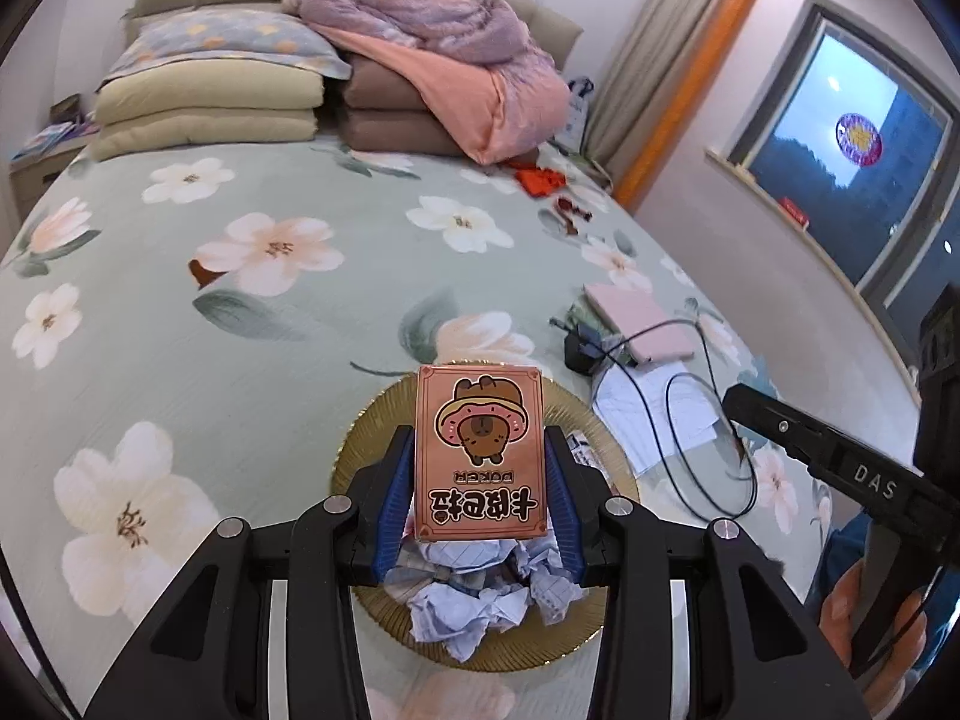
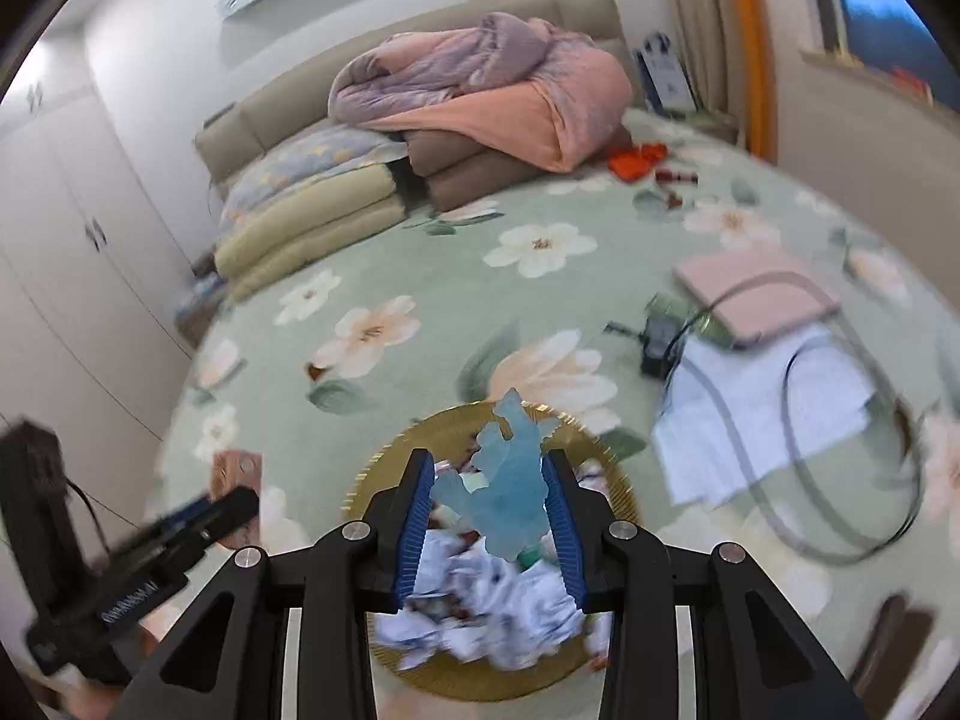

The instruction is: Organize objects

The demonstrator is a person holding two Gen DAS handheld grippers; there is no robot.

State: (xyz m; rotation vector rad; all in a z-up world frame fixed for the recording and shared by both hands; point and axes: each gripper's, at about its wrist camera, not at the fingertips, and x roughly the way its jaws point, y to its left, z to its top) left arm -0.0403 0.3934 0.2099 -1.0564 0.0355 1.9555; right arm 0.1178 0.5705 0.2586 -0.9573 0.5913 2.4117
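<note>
While the left tongs (image 1: 480,462) clamp a copper-pink poker card box with a cartoon capybara (image 1: 480,450) between their blue ribbed pads, the box sits above a round gold ribbed plate (image 1: 372,426) lying on the green floral bedspread (image 1: 240,312). Crumpled pale-blue paper scraps (image 1: 474,594) fill the plate under the box. From the right wrist view, the right tongs (image 2: 489,486) grip a translucent light-blue figurine (image 2: 510,480) over the same gold plate (image 2: 456,426), its paper (image 2: 492,606) blurred beneath. Farther right on the bedspread lie a flat pink case (image 1: 642,324), a black looped cable (image 1: 708,450) and white paper sheets (image 1: 654,414), near one another
</note>
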